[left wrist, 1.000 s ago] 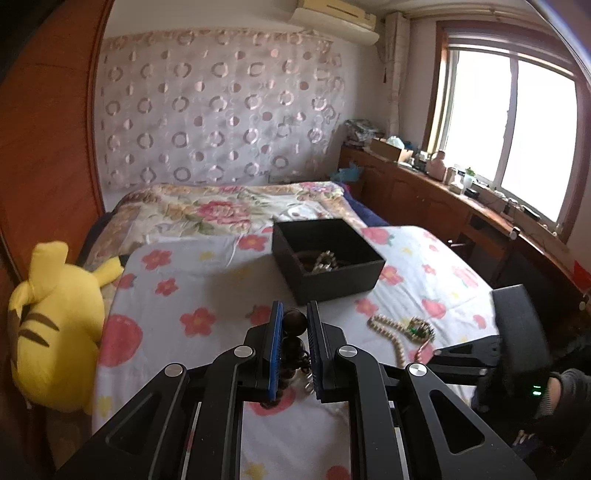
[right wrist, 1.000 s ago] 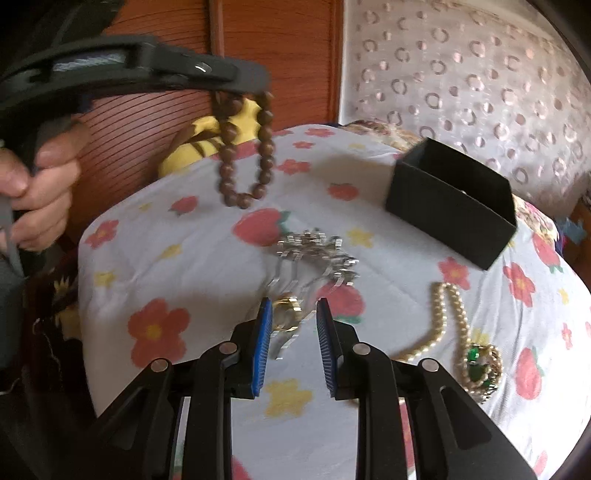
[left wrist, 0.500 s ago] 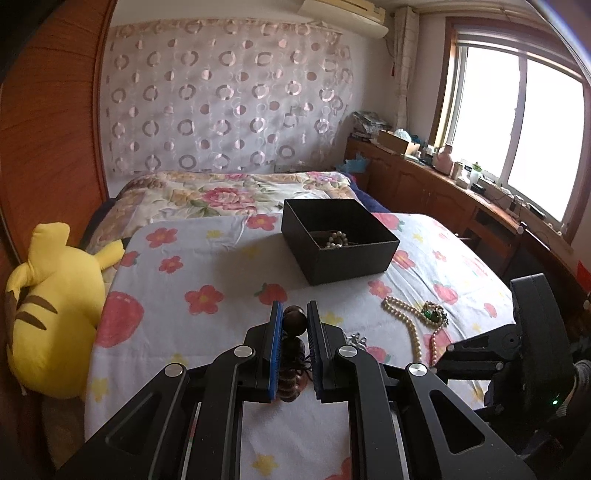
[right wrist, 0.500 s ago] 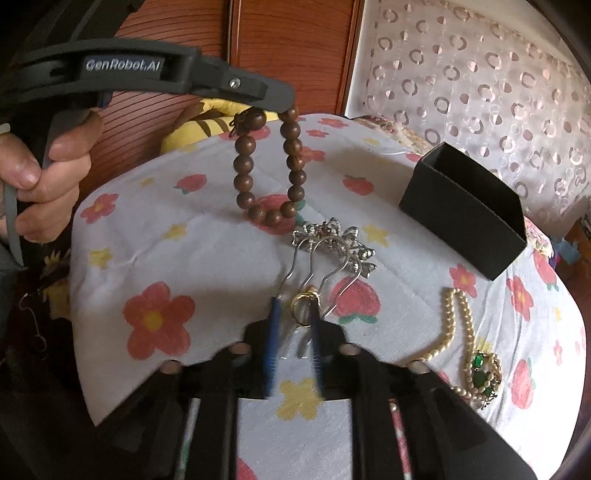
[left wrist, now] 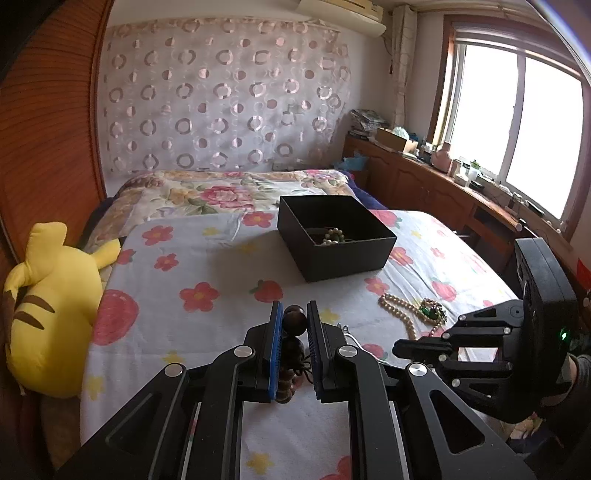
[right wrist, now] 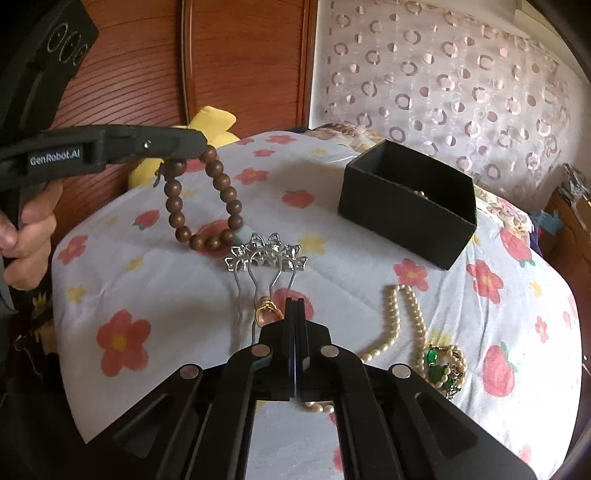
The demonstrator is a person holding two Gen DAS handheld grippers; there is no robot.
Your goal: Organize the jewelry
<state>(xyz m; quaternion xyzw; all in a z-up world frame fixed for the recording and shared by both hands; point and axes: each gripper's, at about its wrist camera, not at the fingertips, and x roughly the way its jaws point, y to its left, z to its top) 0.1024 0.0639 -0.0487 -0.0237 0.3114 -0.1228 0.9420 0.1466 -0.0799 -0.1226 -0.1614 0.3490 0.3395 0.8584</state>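
A: Where is the wooden bead bracelet (right wrist: 201,206)?
B: Clamped in the left gripper (left wrist: 294,325), its loop dangling above the floral sheet (right wrist: 177,291).

A: And the right gripper (right wrist: 296,314)?
B: Jaws have just closed fully, nothing visibly between them; the gold ring (right wrist: 266,312) lies just at its 9 o'clock, on the silver hair comb (right wrist: 266,256).

A: Beyond?
B: Pearl necklace (right wrist: 397,321) at 3 o'clock, black box (right wrist: 402,212) at 1 o'clock

Bedroom in a home. A bed (left wrist: 221,266) with a flower-print sheet fills the middle, a yellow plush toy (left wrist: 48,314) at its edge beside wood-panelled wardrobe doors (right wrist: 240,62). A sheer curtain (left wrist: 221,99) with ring pattern covers the far wall, an air conditioner (left wrist: 343,14) above it; low wooden cabinets (left wrist: 424,184) cluttered with household items run under a bright window (left wrist: 517,129).
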